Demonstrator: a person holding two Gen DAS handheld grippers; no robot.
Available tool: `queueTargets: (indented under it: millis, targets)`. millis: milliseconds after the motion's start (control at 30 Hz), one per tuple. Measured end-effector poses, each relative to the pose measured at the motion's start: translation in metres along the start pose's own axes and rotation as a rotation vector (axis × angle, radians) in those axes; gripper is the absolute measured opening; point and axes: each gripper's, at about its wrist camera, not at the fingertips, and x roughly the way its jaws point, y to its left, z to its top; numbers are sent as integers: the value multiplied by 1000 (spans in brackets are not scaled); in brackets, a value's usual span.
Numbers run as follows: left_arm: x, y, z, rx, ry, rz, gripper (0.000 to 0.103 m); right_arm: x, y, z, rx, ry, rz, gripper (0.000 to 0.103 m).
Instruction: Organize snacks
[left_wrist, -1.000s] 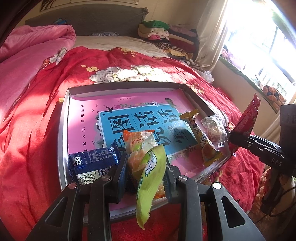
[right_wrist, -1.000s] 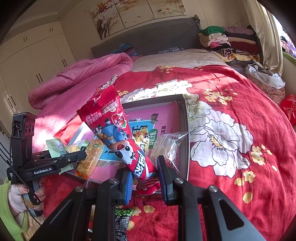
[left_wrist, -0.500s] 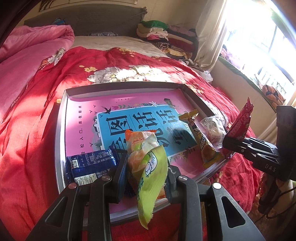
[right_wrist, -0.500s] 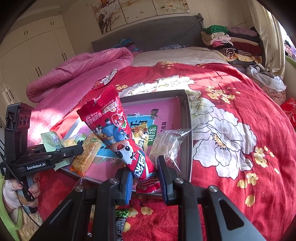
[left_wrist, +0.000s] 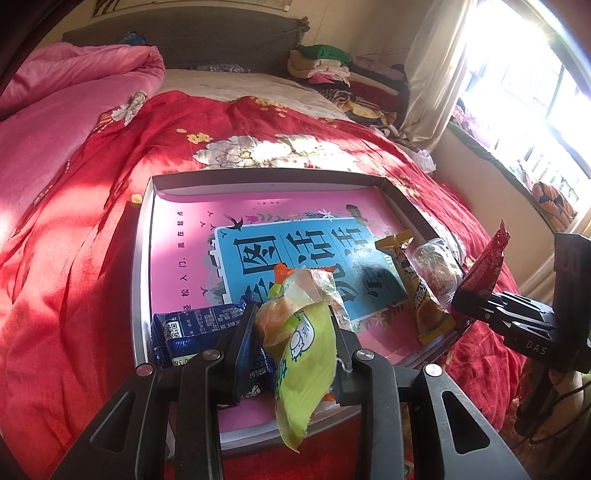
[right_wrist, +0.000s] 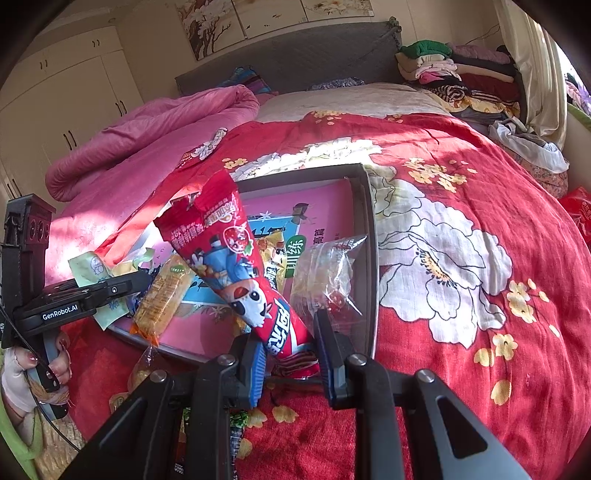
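Observation:
A grey tray (left_wrist: 142, 258) with a pink and blue book as its floor lies on the red floral bedspread. My left gripper (left_wrist: 295, 325) is shut on a lime-green packet (left_wrist: 306, 369) and an orange clear-wrapped snack (left_wrist: 295, 291), over the tray's near edge. My right gripper (right_wrist: 290, 343) is shut on the bottom of a long red packet (right_wrist: 229, 258), which stands tilted over the tray's (right_wrist: 371, 258) near corner. A blue packet (left_wrist: 199, 328), a yellow bar (left_wrist: 417, 288) and a clear bag (left_wrist: 437, 269) lie in the tray. Each gripper shows in the other's view (left_wrist: 476, 306) (right_wrist: 136, 280).
A pink quilt (left_wrist: 74, 92) is bunched at the far left of the bed, and folded clothes (left_wrist: 332, 70) are stacked by the headboard. Loose packets (right_wrist: 236, 424) lie on the bedspread under my right gripper. A person's hand (right_wrist: 22, 369) grips the left handle.
Almost nothing: the right gripper with the red packet has sunk slightly beside the tray's corner. Both grips are unchanged.

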Motion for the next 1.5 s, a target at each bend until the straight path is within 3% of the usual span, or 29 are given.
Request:
queueTargets:
  millis: [1500]
  targets:
    - [-1,1,2,3,-6,40,36,-4,6,-2,-5,3,12,28]
